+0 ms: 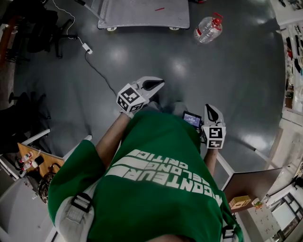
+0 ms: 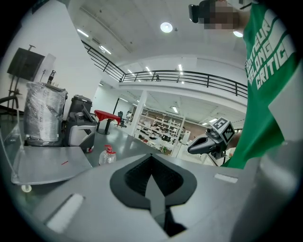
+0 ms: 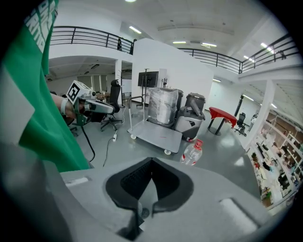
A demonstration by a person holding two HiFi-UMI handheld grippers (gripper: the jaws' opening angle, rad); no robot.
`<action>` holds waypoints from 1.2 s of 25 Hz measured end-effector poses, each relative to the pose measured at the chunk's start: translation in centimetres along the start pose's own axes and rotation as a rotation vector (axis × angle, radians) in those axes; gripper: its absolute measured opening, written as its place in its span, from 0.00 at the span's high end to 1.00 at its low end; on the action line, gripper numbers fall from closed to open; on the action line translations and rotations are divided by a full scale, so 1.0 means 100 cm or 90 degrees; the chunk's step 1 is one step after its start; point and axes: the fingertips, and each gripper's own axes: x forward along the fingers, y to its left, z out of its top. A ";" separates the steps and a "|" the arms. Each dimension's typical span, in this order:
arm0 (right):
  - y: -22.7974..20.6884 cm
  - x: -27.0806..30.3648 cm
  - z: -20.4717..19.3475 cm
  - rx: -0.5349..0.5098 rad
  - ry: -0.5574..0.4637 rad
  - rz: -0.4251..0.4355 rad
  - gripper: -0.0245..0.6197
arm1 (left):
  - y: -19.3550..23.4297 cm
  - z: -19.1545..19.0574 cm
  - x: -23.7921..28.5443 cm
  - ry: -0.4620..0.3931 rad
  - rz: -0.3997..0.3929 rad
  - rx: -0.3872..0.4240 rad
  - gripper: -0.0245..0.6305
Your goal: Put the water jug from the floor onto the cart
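The clear water jug [image 1: 207, 29] with a red cap and handle stands on the grey floor, just right of the flat grey cart [image 1: 142, 12] at the far end. In the left gripper view the jug [image 2: 107, 156] and cart [image 2: 47, 163] lie far ahead, and the right gripper view also shows the jug [image 3: 191, 153] beside the cart [image 3: 156, 131]. My left gripper [image 1: 158, 84] and right gripper [image 1: 210, 109] are held in front of my body, well short of the jug. Both are shut with nothing between the jaws, as the left [image 2: 151, 156] and right [image 3: 151, 161] gripper views show.
A power strip with its cable [image 1: 86, 47] lies on the floor to the left of my path. Office chairs [image 1: 42, 28] stand at far left, shelving [image 1: 291, 56] along the right. Behind the cart stand a wrapped bundle [image 3: 163, 106], a grey machine [image 3: 191, 116] and a red table [image 3: 222, 115].
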 end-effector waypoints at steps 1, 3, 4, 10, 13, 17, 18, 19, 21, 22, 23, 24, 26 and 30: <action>-0.002 0.002 0.002 0.000 -0.001 0.003 0.97 | 0.001 0.000 0.002 0.001 0.001 -0.004 0.94; -0.009 0.008 0.006 0.001 -0.005 0.008 0.97 | 0.002 -0.001 0.010 0.006 0.000 -0.009 0.94; -0.013 0.012 0.007 0.002 -0.007 0.011 0.97 | 0.003 -0.001 0.015 0.009 -0.002 -0.009 0.94; -0.046 0.033 0.015 0.003 -0.017 0.021 0.97 | 0.003 0.014 0.050 0.015 -0.008 0.009 0.94; -0.066 0.043 0.025 0.005 -0.025 0.019 0.97 | 0.006 0.022 0.071 0.021 -0.021 0.003 0.94; -0.097 0.048 0.026 0.018 -0.028 0.011 0.97 | 0.010 0.040 0.109 0.012 -0.042 -0.011 0.94; -0.107 0.049 0.024 0.025 -0.028 0.005 0.97 | 0.009 0.046 0.120 0.011 -0.049 -0.008 0.94; -0.117 0.050 0.021 0.034 -0.027 0.000 0.97 | 0.009 0.051 0.131 0.015 -0.057 -0.001 0.94; -0.138 0.050 0.013 0.057 -0.027 -0.011 0.97 | 0.004 0.059 0.154 0.027 -0.075 0.015 0.94; -0.148 0.051 0.009 0.070 -0.029 -0.015 0.97 | 0.001 0.063 0.165 0.032 -0.084 0.021 0.94; -0.159 0.051 0.007 0.081 -0.031 -0.018 0.97 | -0.002 0.067 0.175 0.037 -0.094 0.027 0.94; -0.168 0.054 0.005 0.090 -0.035 -0.021 0.97 | -0.005 0.071 0.184 0.042 -0.104 0.034 0.94; -0.184 0.061 0.007 0.096 -0.043 -0.025 0.97 | -0.006 0.077 0.198 0.051 -0.116 0.045 0.94; -0.206 0.075 0.023 0.088 -0.066 -0.021 0.97 | 0.001 0.084 0.215 0.059 -0.106 0.056 0.94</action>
